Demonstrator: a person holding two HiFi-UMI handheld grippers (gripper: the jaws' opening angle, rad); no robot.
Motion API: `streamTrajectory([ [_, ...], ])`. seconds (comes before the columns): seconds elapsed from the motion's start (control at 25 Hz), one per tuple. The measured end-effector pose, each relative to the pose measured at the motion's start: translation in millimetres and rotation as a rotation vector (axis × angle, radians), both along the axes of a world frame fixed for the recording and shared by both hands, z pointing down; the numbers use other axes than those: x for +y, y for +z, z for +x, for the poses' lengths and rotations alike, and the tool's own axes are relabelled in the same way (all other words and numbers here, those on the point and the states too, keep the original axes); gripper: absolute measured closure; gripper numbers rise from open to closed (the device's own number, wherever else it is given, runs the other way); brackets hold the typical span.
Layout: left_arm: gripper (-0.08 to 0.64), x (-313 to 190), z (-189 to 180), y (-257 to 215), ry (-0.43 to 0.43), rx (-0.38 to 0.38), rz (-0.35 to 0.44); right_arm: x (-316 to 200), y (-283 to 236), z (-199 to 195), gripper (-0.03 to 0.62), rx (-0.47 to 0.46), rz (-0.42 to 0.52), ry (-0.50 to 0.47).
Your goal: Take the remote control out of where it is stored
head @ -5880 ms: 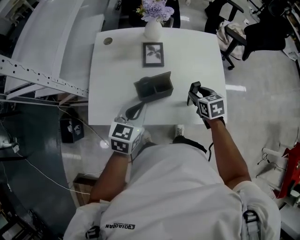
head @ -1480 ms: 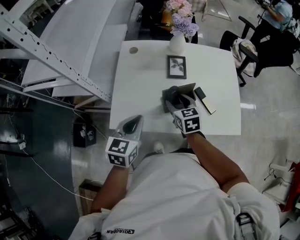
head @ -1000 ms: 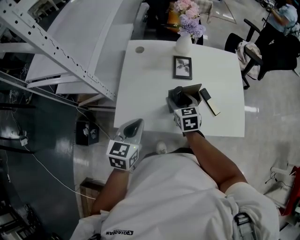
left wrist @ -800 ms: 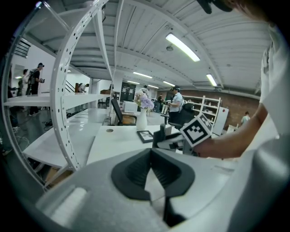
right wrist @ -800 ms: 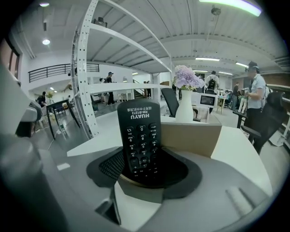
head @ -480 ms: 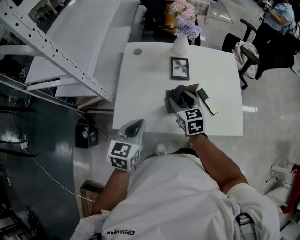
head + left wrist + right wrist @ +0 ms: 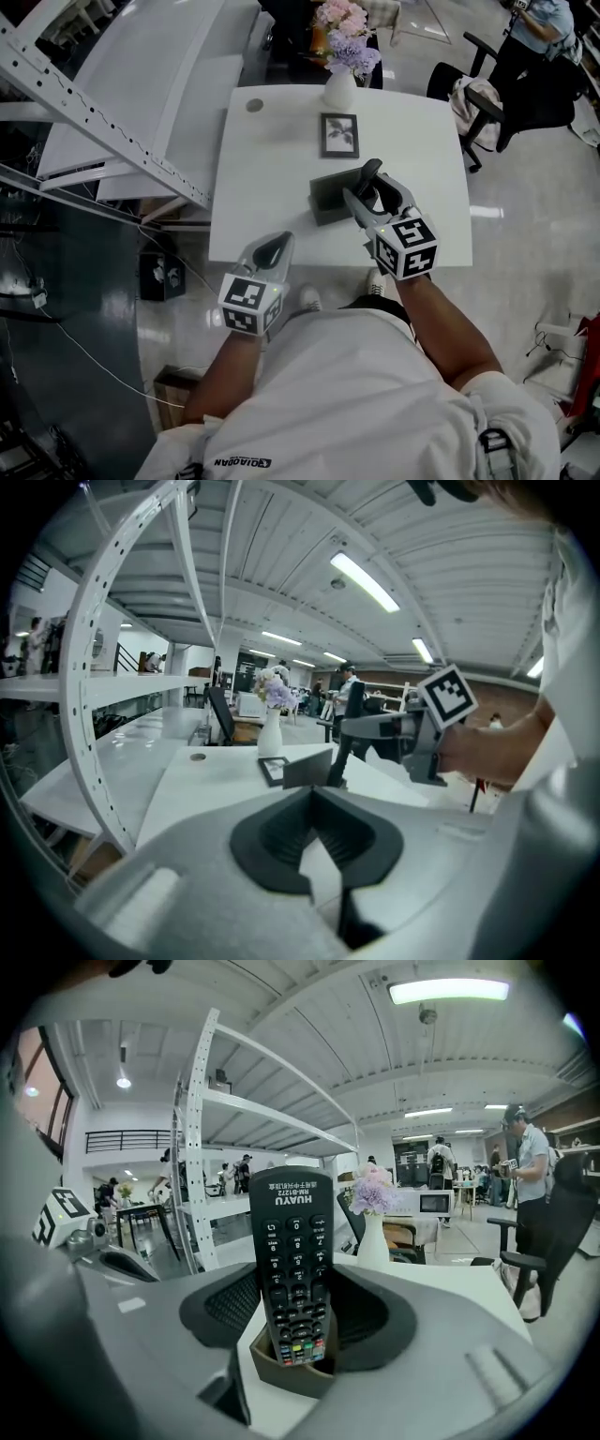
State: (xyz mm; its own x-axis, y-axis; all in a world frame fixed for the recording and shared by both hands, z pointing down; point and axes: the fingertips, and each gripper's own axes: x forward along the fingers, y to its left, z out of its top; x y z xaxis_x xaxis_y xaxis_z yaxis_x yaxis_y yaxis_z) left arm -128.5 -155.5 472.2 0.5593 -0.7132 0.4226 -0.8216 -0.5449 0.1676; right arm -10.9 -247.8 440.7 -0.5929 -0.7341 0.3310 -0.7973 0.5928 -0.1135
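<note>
Remote control (image 7: 292, 1241) — upright, gripped by right gripper (image 7: 302, 1302) | jaws just been closing

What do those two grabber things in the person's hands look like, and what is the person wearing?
Both the left gripper and the right gripper are light grey, with two jaws lined with black ribbed pads. Each carries a white cube with black square markers. The person wears a white short-sleeved shirt with small dark lettering.
</note>
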Motion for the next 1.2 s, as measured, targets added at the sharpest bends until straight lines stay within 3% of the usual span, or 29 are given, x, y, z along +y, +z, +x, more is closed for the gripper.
streamTrajectory([
  [0.48,0.557,-10,60,-1,0.077,-0.004,0.004,3,-7,73,0.357,-0.024,0.000,0.081],
  [0.76,0.557,-18,86,3,0.096,-0.010,-0.010,-11,16,135,0.357,0.030,-0.042,0.172],
  [0.96,0.557,-24,98,6,0.093,-0.014,-0.020,-25,46,173,0.357,0.128,-0.098,0.196],
  [1.2,0.557,-32,101,13,0.052,-0.024,-0.040,-38,95,211,0.359,0.290,-0.226,0.158],
])
